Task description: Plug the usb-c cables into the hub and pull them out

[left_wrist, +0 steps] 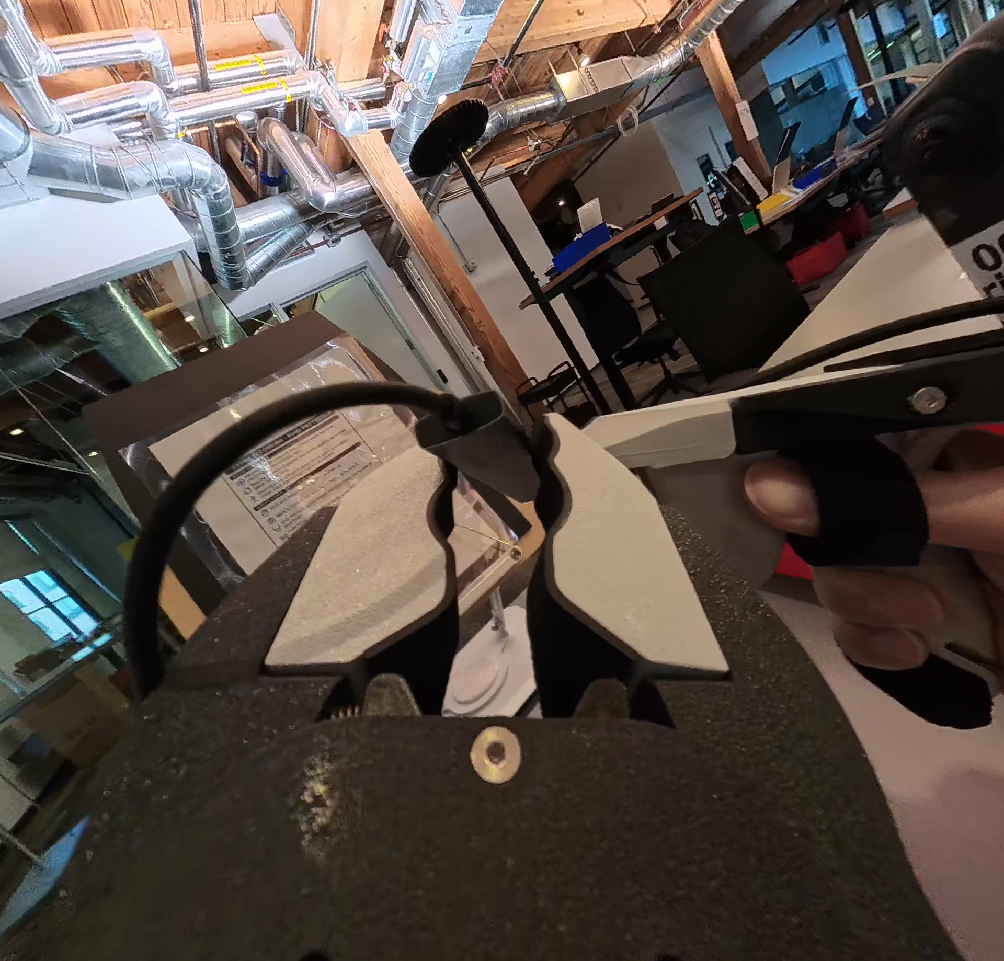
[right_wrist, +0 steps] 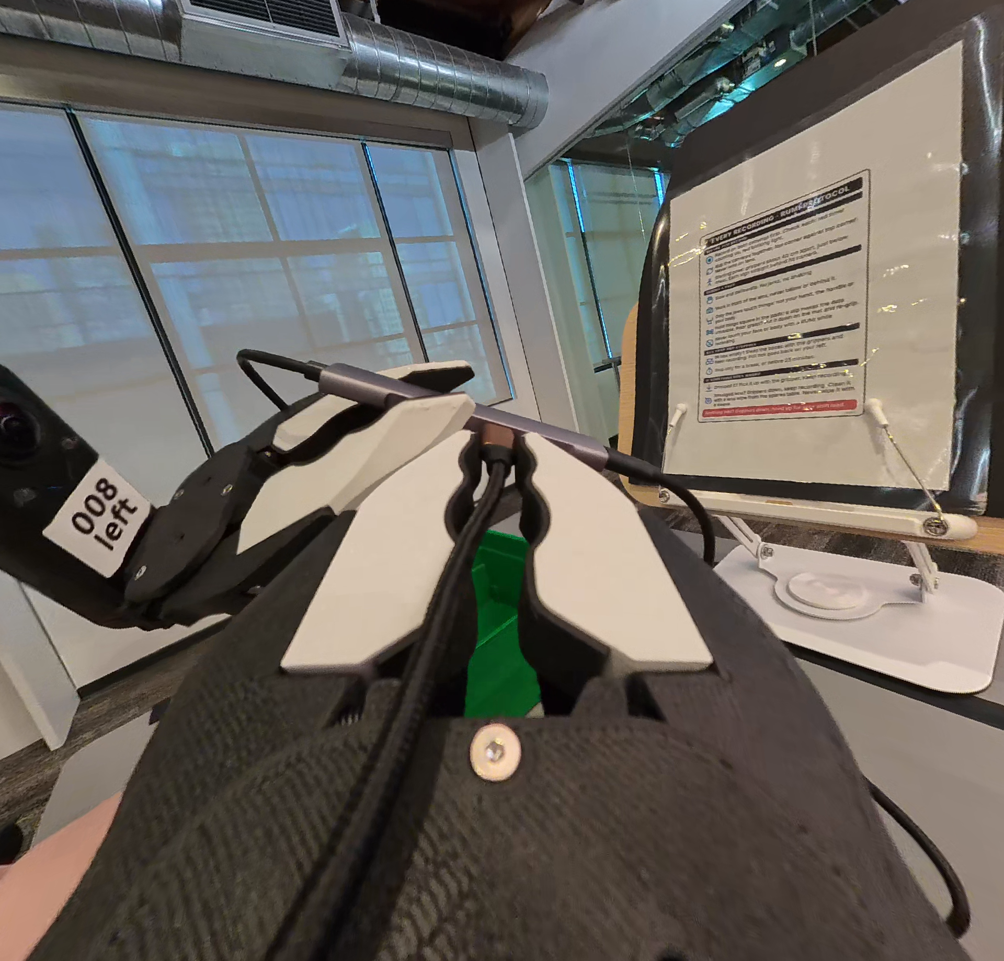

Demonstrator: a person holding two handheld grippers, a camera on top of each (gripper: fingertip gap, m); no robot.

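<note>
the hub (right_wrist: 434,400), a slim grey bar, is being held up in the air, pinched across its middle by the left gripper (right_wrist: 429,391), whose white fingers (right_wrist: 347,446) are closed on it. in the left wrist view the hub (left_wrist: 489,446) is seen end-on at the fingertips of the left gripper (left_wrist: 491,478), with its own black lead (left_wrist: 179,495) looping out to the left side and down.

the right gripper (right_wrist: 494,446) is being held just under the hub, its tips squeezed onto a copper-coloured plug (right_wrist: 495,438) that is touching the hub's underside. whether the plug is fully seated can't be told. the braided cable (right_wrist: 434,582) is running back between the right fingers toward the camera. in the left wrist view the right gripper (left_wrist: 554,435) is coming in from the right side, gripped by a hand (left_wrist: 869,544).

beyond the tips, a sign (right_wrist: 788,294) is propped on a white stand (right_wrist: 847,598), and a green bin (right_wrist: 500,609) is sitting below the right fingers.
</note>
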